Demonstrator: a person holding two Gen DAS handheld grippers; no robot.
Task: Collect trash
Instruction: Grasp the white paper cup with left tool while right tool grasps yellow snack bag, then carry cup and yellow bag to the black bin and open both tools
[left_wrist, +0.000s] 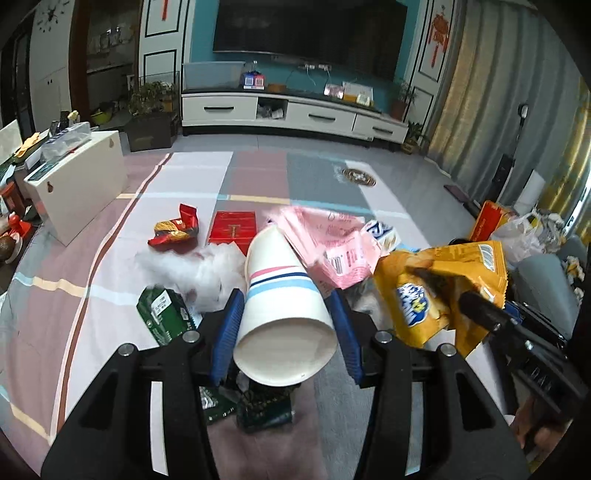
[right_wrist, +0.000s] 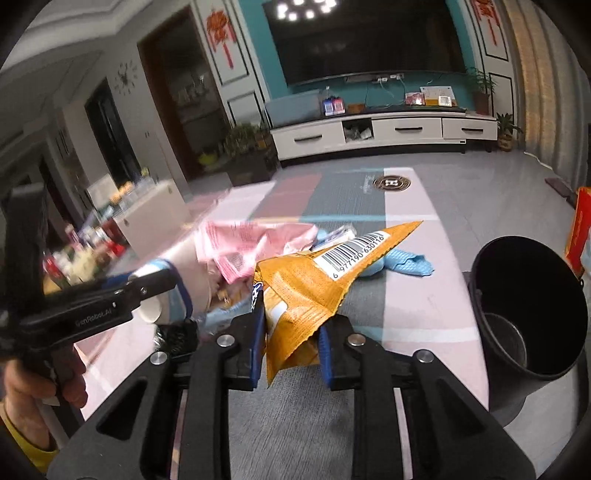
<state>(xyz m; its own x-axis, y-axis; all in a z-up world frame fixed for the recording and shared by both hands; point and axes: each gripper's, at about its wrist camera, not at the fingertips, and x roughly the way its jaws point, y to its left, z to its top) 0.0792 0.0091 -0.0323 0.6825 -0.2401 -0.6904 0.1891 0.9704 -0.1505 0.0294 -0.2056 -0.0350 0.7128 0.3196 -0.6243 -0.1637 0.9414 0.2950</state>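
Both grippers are carrying trash: a paper cup on the left, a chip bag on the right.

The paper cup (left_wrist: 284, 306) is sitting sideways in the left gripper (left_wrist: 286, 332), jaws closed on its walls; it looks light and crushable, so a gentle squeeze suits. The right gripper (right_wrist: 291, 343) is pinching the orange chip bag (right_wrist: 314, 284), floppy and slick, near its crimped end. Both are hanging above the littered surface (left_wrist: 92, 266), with the black bin (right_wrist: 528, 306) just right.

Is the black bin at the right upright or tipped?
Upright: the black bin stands with its open mouth up and its inside bottom showing.
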